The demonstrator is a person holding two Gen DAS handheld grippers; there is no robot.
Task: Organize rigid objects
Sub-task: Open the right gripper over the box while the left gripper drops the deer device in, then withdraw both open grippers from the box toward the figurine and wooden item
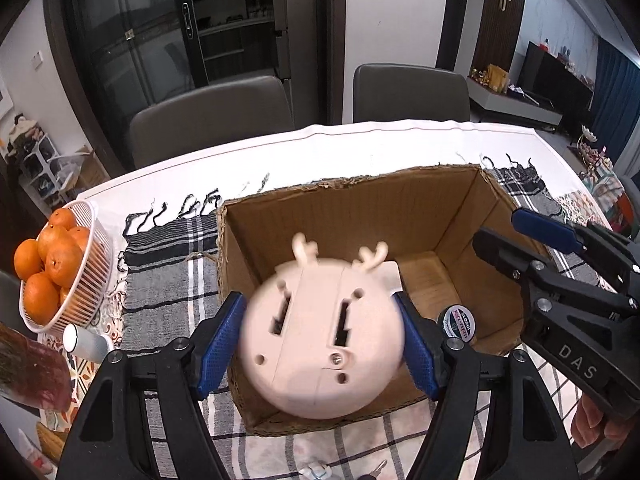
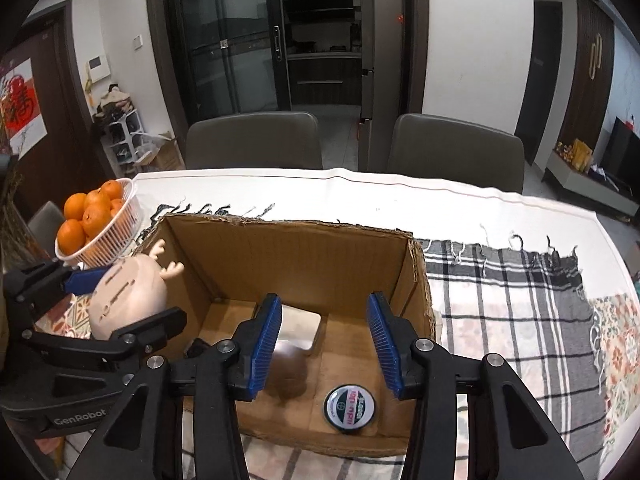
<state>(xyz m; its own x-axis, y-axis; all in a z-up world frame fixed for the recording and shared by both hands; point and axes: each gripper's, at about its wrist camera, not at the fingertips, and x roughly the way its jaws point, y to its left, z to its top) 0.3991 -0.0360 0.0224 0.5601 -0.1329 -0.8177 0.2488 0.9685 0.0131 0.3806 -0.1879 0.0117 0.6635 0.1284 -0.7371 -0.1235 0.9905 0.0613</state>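
Cardboard box [image 2: 304,256] with round tin [image 2: 351,405]; left gripper [image 1: 322,344] clamping pink toy [image 1: 320,340], right gripper [image 2: 324,348] apart.

- The pink toy [image 1: 322,340] is smeared by motion blur.
- A brown blurred thing [image 2: 290,376] in the box [image 2: 304,248] cannot be identified.
- The round tin [image 1: 459,322] is half hidden behind a gripper finger.

Black grippers [image 2: 322,344], blue ribbed jaws
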